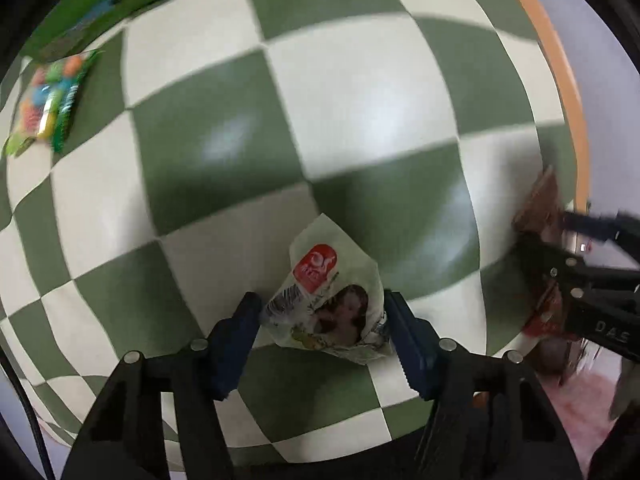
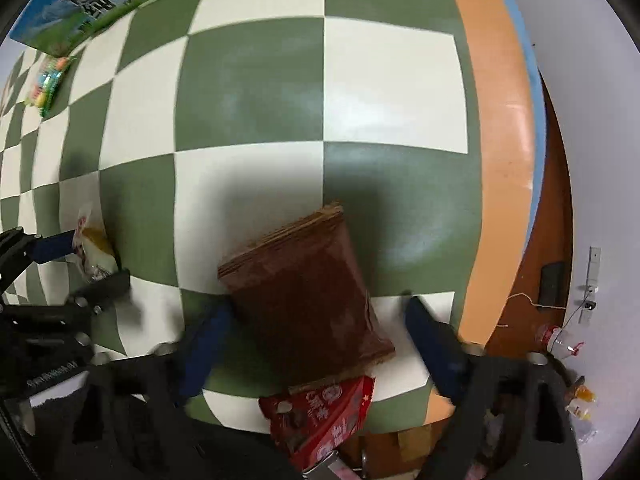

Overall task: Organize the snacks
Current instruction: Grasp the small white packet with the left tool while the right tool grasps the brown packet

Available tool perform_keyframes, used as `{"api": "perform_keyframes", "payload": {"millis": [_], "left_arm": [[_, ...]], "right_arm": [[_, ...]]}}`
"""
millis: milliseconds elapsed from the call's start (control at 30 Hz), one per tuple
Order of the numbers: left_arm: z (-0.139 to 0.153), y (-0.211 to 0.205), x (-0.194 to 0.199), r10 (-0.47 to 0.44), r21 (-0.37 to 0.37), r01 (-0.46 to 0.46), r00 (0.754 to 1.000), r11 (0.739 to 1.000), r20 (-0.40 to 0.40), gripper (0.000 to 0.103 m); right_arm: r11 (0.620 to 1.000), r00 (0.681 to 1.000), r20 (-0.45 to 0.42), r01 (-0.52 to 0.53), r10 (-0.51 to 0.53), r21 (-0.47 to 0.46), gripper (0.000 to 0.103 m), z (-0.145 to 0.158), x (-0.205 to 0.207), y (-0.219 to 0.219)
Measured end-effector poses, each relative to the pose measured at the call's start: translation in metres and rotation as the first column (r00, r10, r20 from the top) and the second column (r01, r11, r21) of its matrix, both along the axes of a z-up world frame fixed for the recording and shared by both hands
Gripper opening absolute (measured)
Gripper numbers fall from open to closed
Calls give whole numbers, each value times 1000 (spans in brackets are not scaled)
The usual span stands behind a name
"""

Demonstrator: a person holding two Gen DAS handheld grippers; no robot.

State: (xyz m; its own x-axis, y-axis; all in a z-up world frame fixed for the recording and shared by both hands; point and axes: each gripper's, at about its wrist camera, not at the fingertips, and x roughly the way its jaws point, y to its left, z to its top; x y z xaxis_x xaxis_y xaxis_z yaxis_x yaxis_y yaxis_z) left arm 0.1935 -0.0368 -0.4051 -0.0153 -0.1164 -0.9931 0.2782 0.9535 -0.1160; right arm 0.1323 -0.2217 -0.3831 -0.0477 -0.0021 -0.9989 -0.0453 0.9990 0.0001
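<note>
Checkered counter (image 1: pixel 360 100): left gripper (image 1: pixel 322 312) pinching pale snack packet (image 1: pixel 332 300); just beside it, right gripper (image 2: pixel 316 320) straddles brown wafer pack (image 2: pixel 308 292), pads apparently not yet pressing. Pickup step, I'd say. Next: close right, lift both.

The letters "DAS" stand in white on the black body of the right tool (image 1: pixel 538 236) (cut off at the frame edge); other print is too blurred.
</note>
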Motion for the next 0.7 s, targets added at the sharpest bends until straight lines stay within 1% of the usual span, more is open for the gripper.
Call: {"api": "perform_keyframes", "payload": {"millis": [33, 67, 133, 200, 233, 300, 367, 433, 467, 500, 567, 600, 700], "left_arm": [[3, 4, 3, 22, -2, -22, 1000, 1000, 10, 61], [6, 11, 7, 53, -8, -53, 998, 999, 17, 61], [10, 24, 17, 113, -15, -113, 993, 994, 32, 61], [14, 40, 28, 178, -17, -178, 983, 984, 48, 61], [14, 45, 33, 201, -21, -201, 978, 979, 48, 61], [14, 57, 41, 250, -40, -248, 968, 968, 37, 61], [11, 62, 45, 264, -66, -263, 964, 963, 12, 64], [6, 75, 47, 285, -101, -287, 958, 953, -32, 65], [4, 78, 47, 293, -115, -297, 955, 948, -52, 65], [3, 81, 48, 296, -132, -302, 953, 944, -65, 67], [-1, 85, 45, 293, -151, -301, 953, 941, -73, 70], [-1, 84, 44, 298, -136, -313, 947, 940, -119, 70], [-5, 69, 48, 255, -102, -265, 962, 959, -98, 70]], "right_arm": [[1000, 1000, 5, 15, -15, 7, 66, 0, 2, -1], [1000, 1000, 14, 24, -24, 17, 63, 1, 3, -1], [997, 998, 25, 54, -55, 52, 63, 4, 9, 0], [991, 995, 34, 88, -92, 104, 62, 7, 16, 3], [983, 992, 37, 114, -121, 144, 62, 10, 23, 5], [970, 987, 37, 149, -159, 193, 62, 13, 32, 8], [949, 978, 19, 197, -208, 245, 63, 13, 42, 10], [941, 975, -5, 215, -222, 260, 66, 9, 51, 9], [940, 976, -13, 211, -216, 268, 73, 8, 52, 9], [940, 978, -16, 202, -206, 273, 78, 8, 52, 9], [951, 984, -9, 174, -177, 257, 79, 11, 53, 12], [956, 987, -8, 159, -162, 245, 79, 15, 54, 17], [969, 992, -14, 128, -128, 212, 80, 12, 52, 23]]}}
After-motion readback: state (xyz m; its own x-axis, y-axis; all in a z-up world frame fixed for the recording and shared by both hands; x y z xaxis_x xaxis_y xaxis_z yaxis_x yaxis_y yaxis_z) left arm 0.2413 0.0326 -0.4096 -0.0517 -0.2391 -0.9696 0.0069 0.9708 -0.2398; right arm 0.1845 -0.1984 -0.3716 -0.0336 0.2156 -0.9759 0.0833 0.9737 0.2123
